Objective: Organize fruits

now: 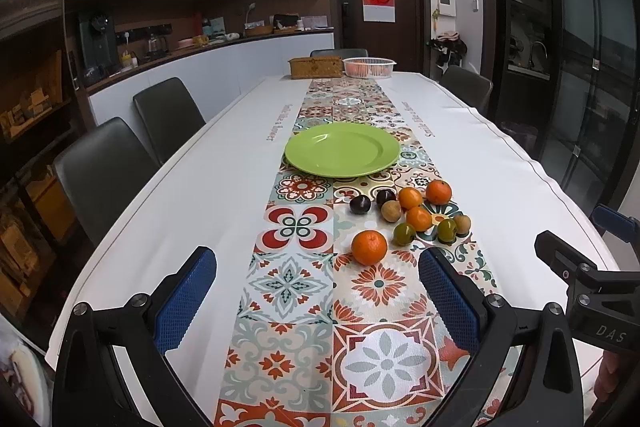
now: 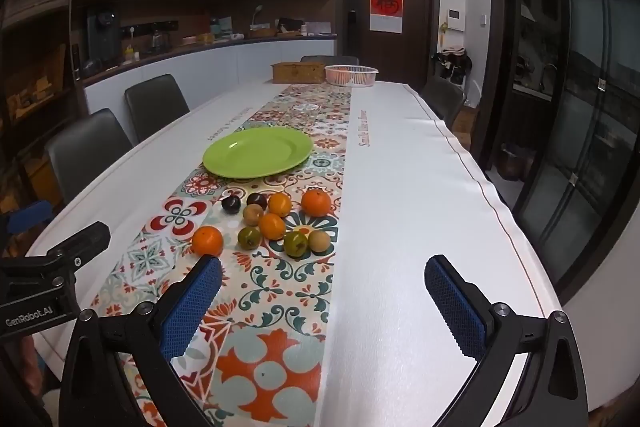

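A green plate (image 1: pixel 342 150) (image 2: pixel 258 153) lies bare on the patterned table runner. In front of it sits a loose cluster of small fruits: several oranges, the nearest orange (image 1: pixel 369 247) (image 2: pixel 207 241) standing apart, two dark plums (image 1: pixel 360 204) (image 2: pixel 231 204), two green fruits (image 1: pixel 404 233) (image 2: pixel 295 243) and two tan ones (image 1: pixel 390 211) (image 2: pixel 319 241). My left gripper (image 1: pixel 318 269) hovers open just short of the nearest orange, nothing between its blue pads. My right gripper (image 2: pixel 324 271) is open too, short of the cluster and to its right.
A woven box (image 1: pixel 316 67) and a white basket (image 1: pixel 369 67) stand at the table's far end. Grey chairs (image 1: pixel 104 167) line the left side, one more sits on the right (image 1: pixel 466 87). The white tablecloth (image 2: pixel 412 227) stretches either side of the runner.
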`<act>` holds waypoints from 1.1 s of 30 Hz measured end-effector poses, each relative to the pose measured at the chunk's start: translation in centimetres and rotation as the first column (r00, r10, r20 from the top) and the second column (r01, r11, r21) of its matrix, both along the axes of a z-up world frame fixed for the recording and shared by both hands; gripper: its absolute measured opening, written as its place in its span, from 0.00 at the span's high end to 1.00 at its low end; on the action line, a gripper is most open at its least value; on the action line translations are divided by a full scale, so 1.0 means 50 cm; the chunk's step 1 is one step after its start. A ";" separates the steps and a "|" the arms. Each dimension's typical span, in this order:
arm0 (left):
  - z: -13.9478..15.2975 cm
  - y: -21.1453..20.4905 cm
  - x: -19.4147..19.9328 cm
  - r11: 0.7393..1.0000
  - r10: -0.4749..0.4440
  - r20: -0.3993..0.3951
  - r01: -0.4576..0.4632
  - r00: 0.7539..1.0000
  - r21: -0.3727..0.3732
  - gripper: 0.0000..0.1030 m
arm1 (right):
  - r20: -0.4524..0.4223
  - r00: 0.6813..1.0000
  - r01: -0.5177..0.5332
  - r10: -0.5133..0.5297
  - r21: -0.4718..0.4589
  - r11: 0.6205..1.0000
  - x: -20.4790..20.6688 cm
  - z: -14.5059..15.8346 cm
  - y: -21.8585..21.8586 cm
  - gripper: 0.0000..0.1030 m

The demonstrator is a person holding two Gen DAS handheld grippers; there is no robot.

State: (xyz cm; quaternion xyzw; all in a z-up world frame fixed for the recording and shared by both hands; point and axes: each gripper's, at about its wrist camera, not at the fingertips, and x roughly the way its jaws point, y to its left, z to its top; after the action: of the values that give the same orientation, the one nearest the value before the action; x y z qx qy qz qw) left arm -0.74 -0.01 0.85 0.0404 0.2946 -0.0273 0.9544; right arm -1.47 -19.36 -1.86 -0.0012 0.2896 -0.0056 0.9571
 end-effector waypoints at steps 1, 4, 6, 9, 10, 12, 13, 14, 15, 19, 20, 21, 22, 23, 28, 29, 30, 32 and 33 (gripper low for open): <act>-0.002 -0.002 0.000 1.000 0.000 0.001 0.000 1.000 0.001 0.00 | 0.000 1.000 0.000 0.000 0.000 1.000 0.000 0.000 0.000 0.00; 0.000 -0.002 -0.001 1.000 0.000 0.001 0.000 1.000 0.001 0.00 | 0.001 1.000 0.000 0.000 0.000 1.000 0.001 0.006 0.002 0.00; 0.000 -0.002 -0.001 1.000 0.000 0.002 0.000 1.000 0.001 0.00 | 0.002 1.000 0.000 0.000 -0.001 1.000 0.001 0.005 0.004 0.00; 0.002 -0.003 -0.001 1.000 0.000 0.003 0.000 1.000 0.001 0.00 | 0.003 1.000 0.000 0.000 -0.002 1.000 0.001 0.002 0.006 0.00; 0.003 -0.003 -0.002 1.000 0.000 0.003 0.000 1.000 0.001 0.00 | 0.004 1.000 -0.001 0.001 -0.003 1.000 0.002 0.001 0.007 0.00; 0.004 -0.003 -0.002 1.000 -0.001 0.003 0.001 1.000 0.000 0.00 | 0.004 1.000 0.000 0.000 -0.003 1.000 -0.002 0.008 0.002 0.00; 0.004 -0.003 -0.002 1.000 -0.001 0.003 0.001 1.000 0.001 0.00 | 0.005 1.000 -0.001 0.001 -0.003 1.000 -0.002 0.008 0.002 0.00; 0.004 -0.003 -0.002 1.000 0.000 0.003 0.000 1.000 0.001 0.00 | 0.005 1.000 -0.001 0.001 -0.003 1.000 -0.001 0.009 0.002 0.00; 0.004 -0.003 -0.002 1.000 -0.001 0.003 0.001 1.000 0.000 0.00 | 0.005 1.000 -0.001 0.001 -0.003 1.000 -0.002 0.010 0.001 0.00; 0.004 -0.003 -0.003 1.000 -0.001 0.004 0.001 1.000 -0.001 0.00 | 0.007 1.000 -0.001 0.001 -0.003 1.000 -0.002 0.009 0.001 0.00; 0.004 -0.003 -0.003 1.000 -0.001 0.004 0.001 1.000 0.000 0.00 | 0.007 1.000 -0.001 0.001 -0.004 1.000 -0.002 0.008 0.002 0.00; 0.005 -0.003 -0.003 1.000 0.000 0.004 0.000 1.000 0.000 0.00 | 0.007 1.000 -0.001 0.001 -0.004 1.000 -0.002 0.008 0.002 0.00; 0.004 -0.002 -0.003 1.000 -0.001 0.004 0.001 1.000 0.000 0.00 | 0.007 1.000 -0.001 0.001 -0.004 1.000 -0.003 0.010 0.003 0.00; 0.004 -0.002 -0.003 1.000 -0.001 0.004 0.001 1.000 -0.001 0.00 | 0.005 1.000 -0.002 0.002 -0.004 1.000 -0.002 0.013 0.003 0.00; 0.004 -0.002 -0.003 1.000 -0.002 0.004 0.002 1.000 -0.001 0.00 | 0.007 1.000 -0.001 0.001 -0.005 1.000 -0.002 0.011 0.003 0.00; 0.004 -0.002 -0.003 1.000 -0.002 0.004 0.002 1.000 -0.001 0.00 | 0.007 1.000 -0.001 0.001 -0.005 1.000 -0.001 0.010 0.004 0.00; 0.004 -0.002 -0.003 1.000 -0.002 0.005 0.002 1.000 0.000 0.00 | 0.008 1.000 -0.002 0.002 -0.006 1.000 -0.001 0.010 0.004 0.00; 0.002 -0.002 -0.003 1.000 -0.001 0.005 0.001 1.000 0.000 0.00 | 0.009 1.000 -0.001 0.001 -0.006 1.000 -0.001 0.009 0.004 0.00; 0.002 -0.002 -0.003 1.000 -0.001 0.005 0.001 1.000 0.000 0.00 | 0.009 1.000 -0.001 0.001 -0.006 1.000 -0.001 0.009 0.004 0.00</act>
State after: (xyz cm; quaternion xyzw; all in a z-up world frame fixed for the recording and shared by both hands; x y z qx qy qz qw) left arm -0.89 -0.11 0.96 0.0404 0.2921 -0.0278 0.9551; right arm -1.51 -19.13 -1.40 -0.0043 0.2854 -0.0058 0.9584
